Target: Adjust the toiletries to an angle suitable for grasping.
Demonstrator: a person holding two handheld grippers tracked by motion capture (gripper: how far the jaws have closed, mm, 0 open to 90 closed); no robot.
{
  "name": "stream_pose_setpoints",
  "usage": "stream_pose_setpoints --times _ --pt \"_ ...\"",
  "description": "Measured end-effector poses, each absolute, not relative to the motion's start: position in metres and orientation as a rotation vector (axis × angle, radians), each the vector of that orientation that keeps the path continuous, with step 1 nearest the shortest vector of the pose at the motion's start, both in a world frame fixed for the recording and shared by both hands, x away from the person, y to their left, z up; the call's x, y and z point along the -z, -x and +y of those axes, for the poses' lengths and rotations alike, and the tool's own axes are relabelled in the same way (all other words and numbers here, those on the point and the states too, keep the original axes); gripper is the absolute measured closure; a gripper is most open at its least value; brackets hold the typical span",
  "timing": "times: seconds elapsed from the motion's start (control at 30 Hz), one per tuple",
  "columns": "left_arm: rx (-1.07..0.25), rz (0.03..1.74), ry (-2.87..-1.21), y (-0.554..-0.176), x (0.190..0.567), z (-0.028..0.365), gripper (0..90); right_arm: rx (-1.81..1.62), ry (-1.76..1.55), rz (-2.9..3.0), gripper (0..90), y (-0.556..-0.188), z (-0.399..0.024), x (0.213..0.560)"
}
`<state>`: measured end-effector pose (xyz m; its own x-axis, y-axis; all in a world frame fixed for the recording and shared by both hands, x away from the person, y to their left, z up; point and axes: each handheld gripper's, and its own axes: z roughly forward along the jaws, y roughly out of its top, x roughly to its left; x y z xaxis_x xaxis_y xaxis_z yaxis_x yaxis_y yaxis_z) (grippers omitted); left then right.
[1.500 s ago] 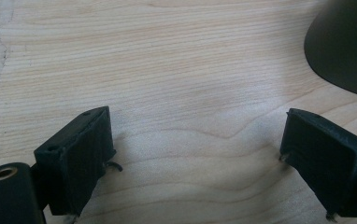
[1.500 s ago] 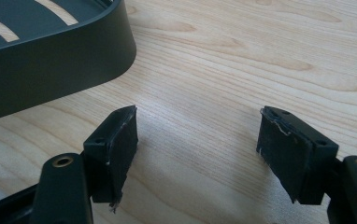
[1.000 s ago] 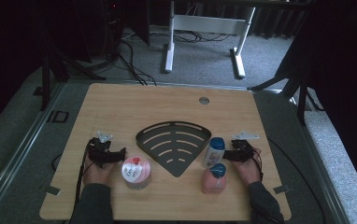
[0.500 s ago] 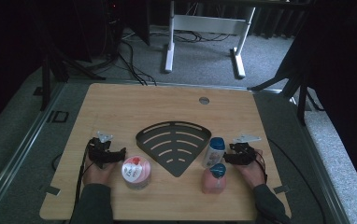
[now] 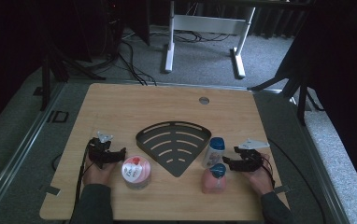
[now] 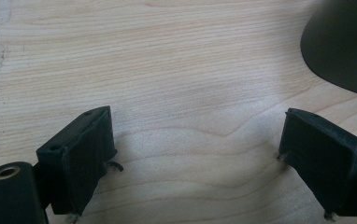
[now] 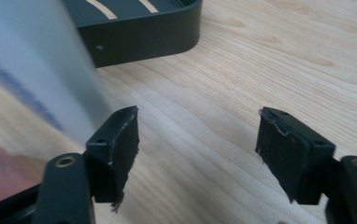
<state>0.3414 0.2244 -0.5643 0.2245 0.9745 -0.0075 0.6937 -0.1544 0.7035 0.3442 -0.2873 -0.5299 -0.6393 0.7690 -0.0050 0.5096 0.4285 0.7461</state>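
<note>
Fingers (image 6: 81,154) of left gripper (image 5: 112,156) spread wide over bare wood, nothing between them; parked at left of wooden table (image 5: 120,107), just left of round pink-lidded tub (image 5: 136,171). Tub upright, lid facing up, one of its kind. At centre, one dark fan-shaped rack (image 5: 174,144), lying flat, rounded edge toward far side, tip pointing at near edge. Right of it, two bottles standing upright, long axes vertical, blue caps up: clear bottle (image 5: 213,151) touching or just beside rack's right edge, pink bottle (image 5: 214,179) nearer the person. Right gripper (image 5: 229,162) just right of both bottles, pointing left at them, fingers (image 7: 120,149) wide apart, jaws having just opened further, empty; in right gripper view, blurred clear bottle just past left pad, whether touching cannot tell. Two grippers, two bottles, one tub, one rack. Pink bottle close under right gripper's reach. Beyond table, white desk frame (image 5: 204,28) and cables (image 5: 134,56) on grey floor.
</note>
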Motion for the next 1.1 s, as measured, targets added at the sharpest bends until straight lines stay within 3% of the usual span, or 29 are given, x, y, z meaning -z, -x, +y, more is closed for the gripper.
stream_pose_setpoints --times 0.13,1.1 --pt "-0.622 1.532 -1.920 -0.341 0.564 0.224 10.4 -1.077 -1.071 2.362 23.0 -0.339 -0.288 0.529" --pt "-0.622 1.531 -1.921 -0.341 0.564 0.224 10.6 -1.240 -0.963 2.468 22.9 -0.339 -0.271 0.526"
